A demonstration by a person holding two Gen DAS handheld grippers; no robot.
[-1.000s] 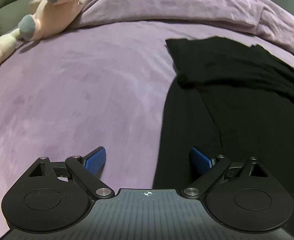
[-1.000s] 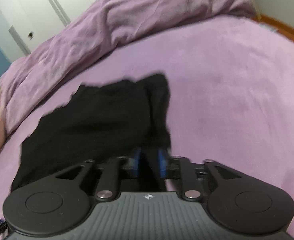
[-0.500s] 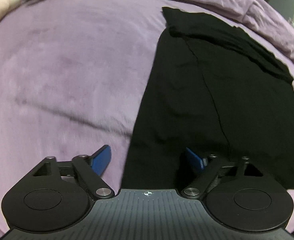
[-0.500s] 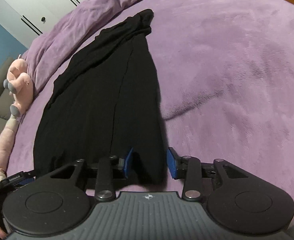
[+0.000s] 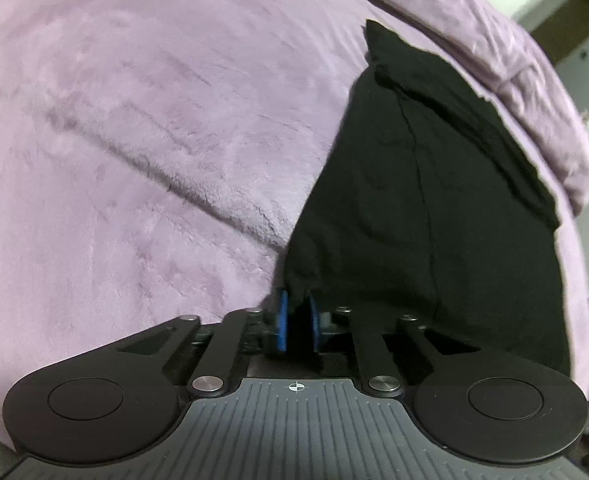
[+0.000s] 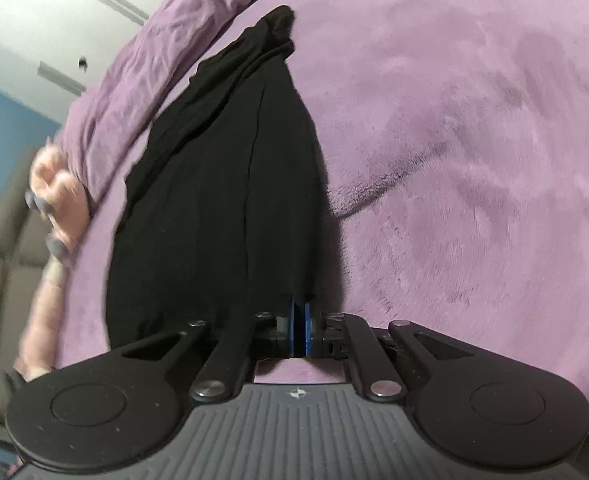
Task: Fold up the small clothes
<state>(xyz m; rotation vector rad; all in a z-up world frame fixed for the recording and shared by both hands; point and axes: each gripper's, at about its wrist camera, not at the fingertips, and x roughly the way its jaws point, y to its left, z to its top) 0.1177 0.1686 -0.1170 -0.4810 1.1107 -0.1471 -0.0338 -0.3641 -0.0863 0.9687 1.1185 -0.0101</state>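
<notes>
A black garment point(image 5: 426, 200) lies spread on the purple bed cover point(image 5: 134, 140), reaching away from me toward the far bedding. My left gripper point(image 5: 297, 308) is shut on the garment's near left corner, with the cloth pinched between its blue pads. In the right wrist view the same garment point(image 6: 222, 184) runs up the middle of the frame. My right gripper point(image 6: 300, 312) is shut on its near right corner, blue pads pressed together on the hem.
A bunched purple duvet point(image 5: 514, 68) lies along the far side of the bed. A pink plush toy point(image 6: 54, 208) lies at the left beside a grey sofa point(image 6: 2, 248). White wardrobe doors point(image 6: 74, 12) stand beyond. The bed edge drops off at the right in the left wrist view.
Both grippers came down to the garment's near edge and closed on its two corners. The left was wide open half a second ago; the right was partly open around the hem.
</notes>
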